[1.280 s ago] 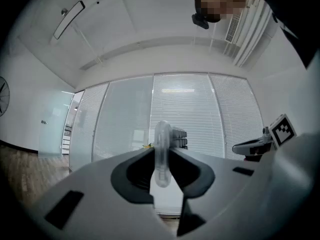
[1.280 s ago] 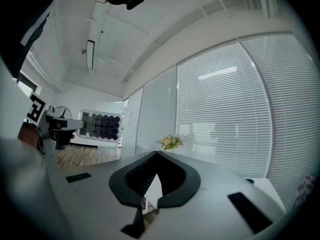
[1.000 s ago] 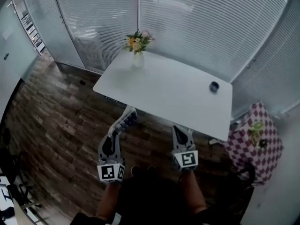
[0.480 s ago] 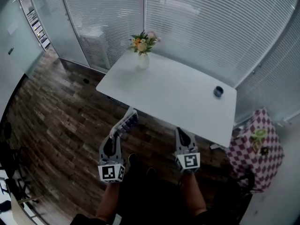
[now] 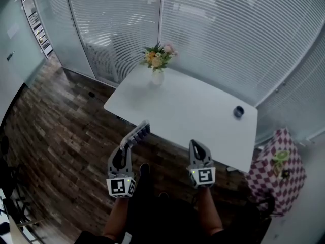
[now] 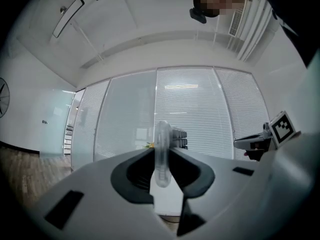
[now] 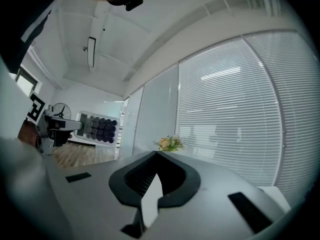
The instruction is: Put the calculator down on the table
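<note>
A grey calculator (image 5: 137, 134) with dark keys sticks out, tilted up, from my left gripper (image 5: 126, 145), which is shut on its lower end. In the left gripper view the calculator (image 6: 162, 153) shows edge-on between the pads. It hangs over the wooden floor just short of the near edge of the white table (image 5: 203, 121). My right gripper (image 5: 195, 146) is level beside it, also short of the table edge, shut with nothing in it; its tips meet in the right gripper view (image 7: 156, 154).
A vase of flowers (image 5: 157, 65) stands at the table's far left corner and a small dark round object (image 5: 238, 112) near its right edge. A pink-and-white checked bag (image 5: 277, 169) sits on the floor to the right. Glass walls with blinds lie behind.
Both grippers have moved forward towards the table, the left still holding the calculator. The table's near edge now lies closer to the calculator's tip.
</note>
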`<state>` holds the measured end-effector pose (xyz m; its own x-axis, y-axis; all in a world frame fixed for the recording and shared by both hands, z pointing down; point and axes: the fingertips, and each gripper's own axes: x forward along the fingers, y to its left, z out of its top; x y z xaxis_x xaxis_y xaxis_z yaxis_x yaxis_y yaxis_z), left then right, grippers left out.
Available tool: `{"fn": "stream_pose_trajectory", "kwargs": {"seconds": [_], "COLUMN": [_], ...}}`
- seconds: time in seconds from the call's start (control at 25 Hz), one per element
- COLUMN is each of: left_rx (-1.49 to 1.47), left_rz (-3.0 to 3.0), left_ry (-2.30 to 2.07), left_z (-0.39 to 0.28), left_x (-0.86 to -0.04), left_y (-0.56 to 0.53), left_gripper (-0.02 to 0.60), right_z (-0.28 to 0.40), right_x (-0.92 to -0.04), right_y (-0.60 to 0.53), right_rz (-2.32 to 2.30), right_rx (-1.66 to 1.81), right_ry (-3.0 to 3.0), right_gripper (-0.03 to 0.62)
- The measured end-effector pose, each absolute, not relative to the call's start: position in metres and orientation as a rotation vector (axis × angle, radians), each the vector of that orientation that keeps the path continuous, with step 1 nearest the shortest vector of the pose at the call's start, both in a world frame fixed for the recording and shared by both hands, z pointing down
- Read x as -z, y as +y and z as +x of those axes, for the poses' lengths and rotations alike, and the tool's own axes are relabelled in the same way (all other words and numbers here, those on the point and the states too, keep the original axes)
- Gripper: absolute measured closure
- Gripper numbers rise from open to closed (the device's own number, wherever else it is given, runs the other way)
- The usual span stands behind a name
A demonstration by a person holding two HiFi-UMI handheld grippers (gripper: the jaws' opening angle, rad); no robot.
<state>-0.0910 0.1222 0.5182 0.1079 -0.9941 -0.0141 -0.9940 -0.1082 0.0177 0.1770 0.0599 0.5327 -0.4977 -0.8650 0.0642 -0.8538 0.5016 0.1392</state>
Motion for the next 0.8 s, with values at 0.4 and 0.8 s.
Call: {"fn": "stream_pose_trajectory", "kwargs": {"seconds": [0.4, 0.8], "left_rx": [0.053, 0.033], "left_rz": [2.351, 2.354], "left_ry": [-2.071, -2.045], "left_z": [-0.109, -0.124], "left_x": [-0.517, -0.522], "left_y": [0.065, 0.024], "left_gripper": [0.499, 0.499], "right_z": [0.164, 0.145], "right_x": [-0.538, -0.542], "right_y": [0.005, -0.035], "right_rz": [1.527, 1.525], "right_rx": [0.059, 0.03], "right_ry": [-2.615, -2.6], "right_gripper": [0.588, 0.589]}}
